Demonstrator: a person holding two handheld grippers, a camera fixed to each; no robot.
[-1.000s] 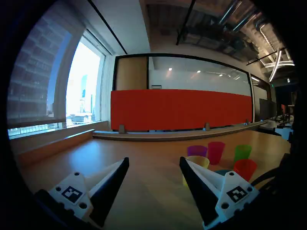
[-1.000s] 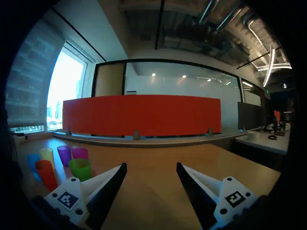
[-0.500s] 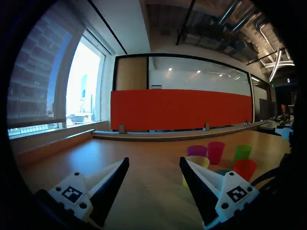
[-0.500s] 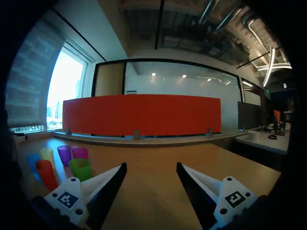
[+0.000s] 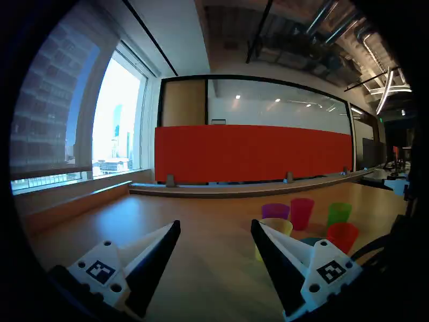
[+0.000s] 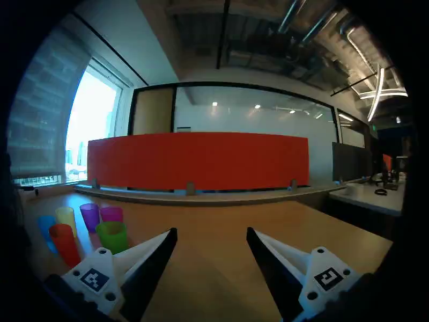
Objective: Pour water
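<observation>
Several coloured plastic cups stand grouped on a wooden table (image 5: 214, 214). In the left gripper view they sit to the right: purple cup (image 5: 275, 210), pink cup (image 5: 301, 212), green cup (image 5: 339, 212), red cup (image 5: 342, 236), and a yellow cup (image 5: 279, 225) partly behind the right finger. My left gripper (image 5: 215, 233) is open and empty, low over the table. In the right gripper view the cups are at the left: yellow cup (image 6: 66, 217), purple cup (image 6: 89, 216), pink cup (image 6: 111, 214), green cup (image 6: 112, 236), red cup (image 6: 65, 242), blue cup (image 6: 46, 225). My right gripper (image 6: 211, 239) is open and empty.
A red divider panel (image 5: 252, 153) runs along the table's far edge. Bright windows (image 5: 115, 134) are on the left. A neighbouring desk (image 6: 370, 196) with small items stands to the right in the right gripper view.
</observation>
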